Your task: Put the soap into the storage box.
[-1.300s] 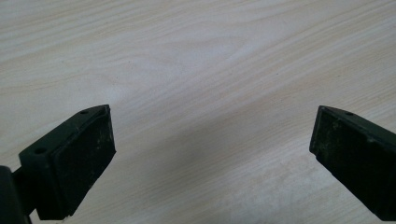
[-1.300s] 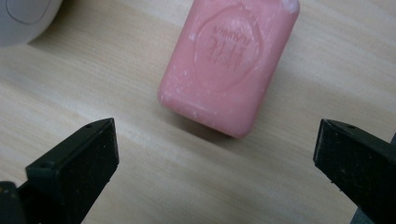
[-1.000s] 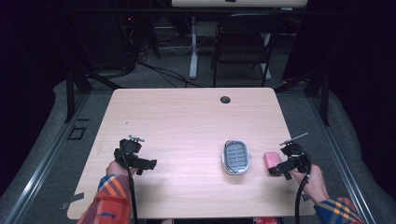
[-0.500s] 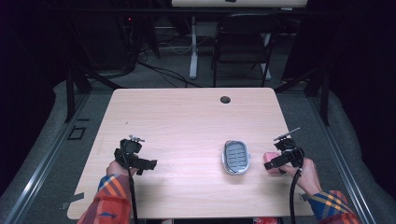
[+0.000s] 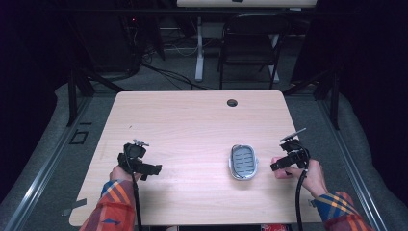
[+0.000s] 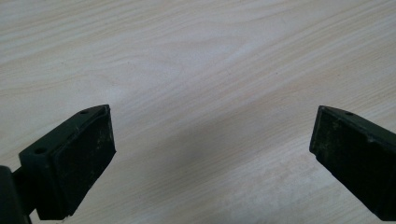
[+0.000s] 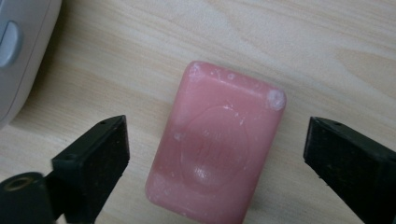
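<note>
- Between the right gripper's (image 7: 215, 158) black jaws lies a pink soap bar (image 7: 215, 142), flat on the wooden table (image 5: 192, 125); the jaws have just been closing in on it, yet a gap of bare wood shows on each side and neither pad touches the bar.
- From the right gripper view, the bar's far end points to about one o'clock, a little askew to the jaws, with white scuffs on its far corners and an oval stamp pressed into its top face.
- At ten o'clock from the bar in that view sits the pale rim of a soap dish (image 7: 18, 51), near the bar but apart from it.
- Seen from above, the right gripper (image 5: 281, 166) is at about four o'clock on the tabletop, and the soap dish (image 5: 242, 161) lies just beside it toward nine o'clock; the dish is an oval tray with a slotted grey insert, and I can see nothing lying in it.
- Over at eight o'clock on the table, the left gripper (image 5: 153, 169) is held in the person's left hand, well apart from dish and soap.
- The left gripper view shows its jaws spread wide (image 6: 212, 154) with bare wood grain between them.
- At twelve o'clock, near the far edge, the table has a small round cable hole (image 5: 232, 102).
</note>
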Motion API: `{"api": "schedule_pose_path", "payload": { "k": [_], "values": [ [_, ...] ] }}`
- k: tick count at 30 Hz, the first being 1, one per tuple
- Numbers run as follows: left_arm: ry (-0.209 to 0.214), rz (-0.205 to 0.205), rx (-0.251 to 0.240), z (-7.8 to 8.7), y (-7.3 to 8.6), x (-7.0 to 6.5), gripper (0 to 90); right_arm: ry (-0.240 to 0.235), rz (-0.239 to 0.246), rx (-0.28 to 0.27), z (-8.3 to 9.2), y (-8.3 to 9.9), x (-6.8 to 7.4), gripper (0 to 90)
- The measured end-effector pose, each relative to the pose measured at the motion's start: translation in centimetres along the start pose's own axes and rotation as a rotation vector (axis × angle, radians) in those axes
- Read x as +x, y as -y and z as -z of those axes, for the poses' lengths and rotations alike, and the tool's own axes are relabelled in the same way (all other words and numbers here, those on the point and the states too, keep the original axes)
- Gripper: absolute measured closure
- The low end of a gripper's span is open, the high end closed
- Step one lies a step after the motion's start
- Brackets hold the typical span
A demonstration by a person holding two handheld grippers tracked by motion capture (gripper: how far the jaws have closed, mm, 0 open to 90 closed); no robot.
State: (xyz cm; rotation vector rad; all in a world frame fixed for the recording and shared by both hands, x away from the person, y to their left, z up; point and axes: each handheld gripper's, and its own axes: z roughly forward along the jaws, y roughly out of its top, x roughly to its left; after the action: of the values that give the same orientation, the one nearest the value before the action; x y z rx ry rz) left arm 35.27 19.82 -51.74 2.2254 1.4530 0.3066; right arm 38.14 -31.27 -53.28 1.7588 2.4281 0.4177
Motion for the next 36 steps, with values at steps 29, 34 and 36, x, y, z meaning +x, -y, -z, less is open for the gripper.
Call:
{"api": "schedule_pose_path", "payload": {
  "k": [29,34,36],
  "values": [
    [-0.006,-0.007,0.007,0.0,0.0,-0.1,0.0,0.016,0.02,0.059,-0.9,0.1,0.4,37.0],
    [-0.007,-0.009,0.007,0.0,0.0,-0.1,0.0,0.011,0.035,0.06,-0.7,0.0,0.4,37.1],
    [-0.007,-0.01,0.007,0.0,0.0,-0.1,0.0,0.006,0.038,0.053,-0.3,-0.1,0.3,37.1]
  ]
}}
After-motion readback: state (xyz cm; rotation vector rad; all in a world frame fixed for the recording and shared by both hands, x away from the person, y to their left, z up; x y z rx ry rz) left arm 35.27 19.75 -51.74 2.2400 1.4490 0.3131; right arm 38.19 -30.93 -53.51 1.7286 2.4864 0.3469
